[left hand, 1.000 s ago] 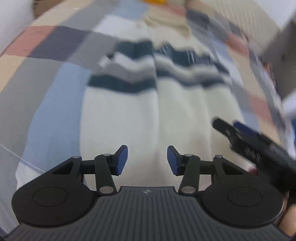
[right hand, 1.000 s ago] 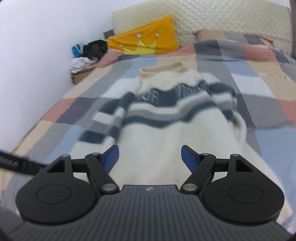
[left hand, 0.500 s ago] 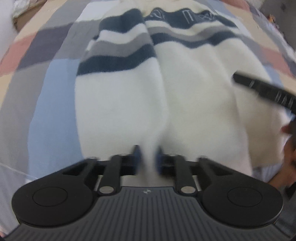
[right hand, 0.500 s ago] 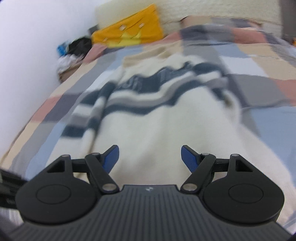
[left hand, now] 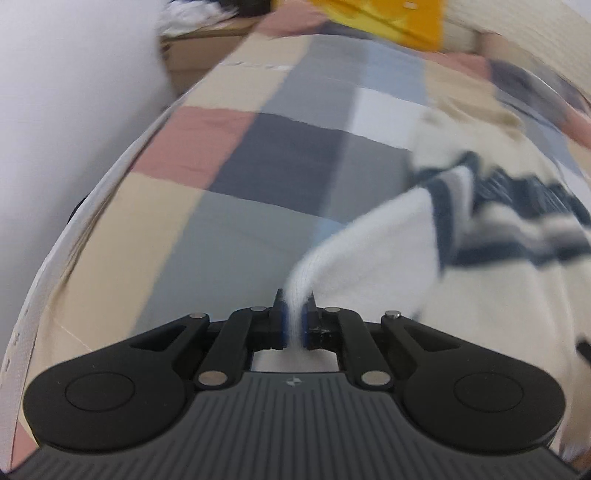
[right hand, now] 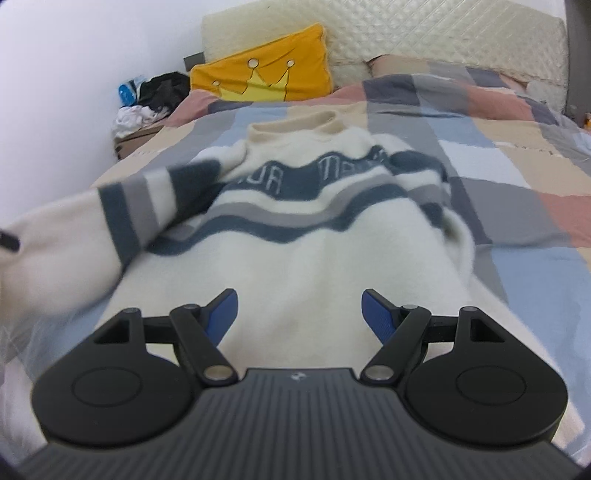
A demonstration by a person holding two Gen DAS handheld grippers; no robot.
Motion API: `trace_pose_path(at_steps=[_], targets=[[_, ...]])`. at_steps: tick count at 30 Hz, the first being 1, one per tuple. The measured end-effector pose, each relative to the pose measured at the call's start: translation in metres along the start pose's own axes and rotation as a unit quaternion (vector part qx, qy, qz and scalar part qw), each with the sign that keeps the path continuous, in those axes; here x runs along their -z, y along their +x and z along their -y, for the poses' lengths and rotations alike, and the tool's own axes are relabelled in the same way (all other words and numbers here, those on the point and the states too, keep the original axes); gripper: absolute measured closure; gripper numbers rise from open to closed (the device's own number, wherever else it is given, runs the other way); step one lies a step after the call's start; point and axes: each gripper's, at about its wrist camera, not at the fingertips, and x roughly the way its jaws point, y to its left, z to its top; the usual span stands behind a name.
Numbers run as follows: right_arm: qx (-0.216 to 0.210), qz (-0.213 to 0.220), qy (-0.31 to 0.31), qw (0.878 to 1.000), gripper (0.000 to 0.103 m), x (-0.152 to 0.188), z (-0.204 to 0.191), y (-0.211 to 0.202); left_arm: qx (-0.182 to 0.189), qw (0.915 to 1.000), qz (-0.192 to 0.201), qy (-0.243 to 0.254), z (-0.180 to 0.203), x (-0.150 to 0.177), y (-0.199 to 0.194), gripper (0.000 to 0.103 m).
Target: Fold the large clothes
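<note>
Cream knitted sweater with navy and grey stripes (right hand: 310, 251) lies face up along the middle of the patchwork-quilted bed (right hand: 517, 177), collar toward the quilted headboard (right hand: 424, 33) and the yellow crown cushion (right hand: 266, 74).

Left gripper (left hand: 294, 325): jaws together, clamped on the cuff end of the sweater's left sleeve (left hand: 369, 254), which stretches out toward the bed's left edge.

Right gripper (right hand: 300, 314): jaws apart, nothing between them, hovering over the lower body of the sweater near the foot edge.

Judgement: fabric is soft, thick and limp and will sag and drag. Best holds are cuffs, hem corners and shoulder seams, where the knit is firmer.
</note>
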Motion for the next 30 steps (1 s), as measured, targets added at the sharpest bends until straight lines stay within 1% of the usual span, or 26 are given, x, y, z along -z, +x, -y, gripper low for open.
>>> trace_pose_path(at_steps=[2,5,7,11,13,14,15,16,17,20,21,25,27,29,30], targets=[[0.005,-0.001,-0.011,1.000,0.027,0.000,-0.005,0.001,-0.017,0.9993,-0.001,-0.032,-0.018,-0.010,0.013,0.095],[0.010,0.006,-0.027,1.000,0.027,0.001,-0.010,-0.001,-0.021,0.9968,-0.003,-0.078,-0.039,-0.017,0.033,0.095],[0.009,0.007,-0.027,1.000,0.027,0.001,-0.011,-0.002,-0.020,0.9945,-0.008,-0.103,-0.050,-0.016,0.047,0.094],[0.008,-0.003,-0.023,1.000,0.027,0.004,-0.011,0.001,-0.028,0.9905,-0.014,-0.134,-0.068,-0.009,0.069,0.094],[0.008,-0.008,-0.024,1.000,0.027,0.004,-0.011,0.004,-0.013,0.9873,-0.037,-0.154,-0.080,-0.006,0.080,0.087],[0.007,-0.010,-0.024,1.000,0.027,0.004,-0.013,0.005,-0.008,0.9847,-0.041,-0.169,-0.087,-0.004,0.082,0.080],[0.006,-0.011,-0.024,1.000,0.027,0.004,-0.014,0.007,-0.004,0.9824,-0.039,-0.183,-0.093,-0.002,0.081,0.069],[0.004,-0.012,-0.024,1.000,0.027,0.004,-0.016,0.008,0.000,0.9809,-0.036,-0.191,-0.096,0.003,0.078,0.063],[0.002,-0.013,-0.025,1.000,0.027,0.004,-0.017,0.010,0.004,0.9808,-0.033,-0.192,-0.100,0.004,0.077,0.055],[-0.002,-0.015,-0.033,0.999,0.027,0.004,-0.023,0.012,0.019,0.9828,-0.020,-0.183,-0.107,0.010,0.063,0.052],[-0.003,-0.015,-0.036,0.999,0.027,0.004,-0.025,0.012,0.022,0.9835,-0.016,-0.179,-0.108,0.013,0.058,0.049],[-0.009,-0.015,-0.041,0.999,0.027,0.006,-0.028,0.009,0.038,0.9895,-0.004,-0.140,-0.099,0.033,0.030,0.048],[-0.011,-0.013,-0.040,0.999,0.027,0.007,-0.029,0.005,0.048,0.9913,0.005,-0.123,-0.091,0.045,0.013,0.048],[-0.009,-0.010,-0.042,0.999,0.027,0.007,-0.028,0.003,0.048,0.9930,0.013,-0.107,-0.082,0.056,-0.002,0.048],[-0.008,-0.010,-0.042,0.999,0.027,0.007,-0.028,0.002,0.055,0.9934,0.017,-0.099,-0.079,0.062,-0.009,0.048]])
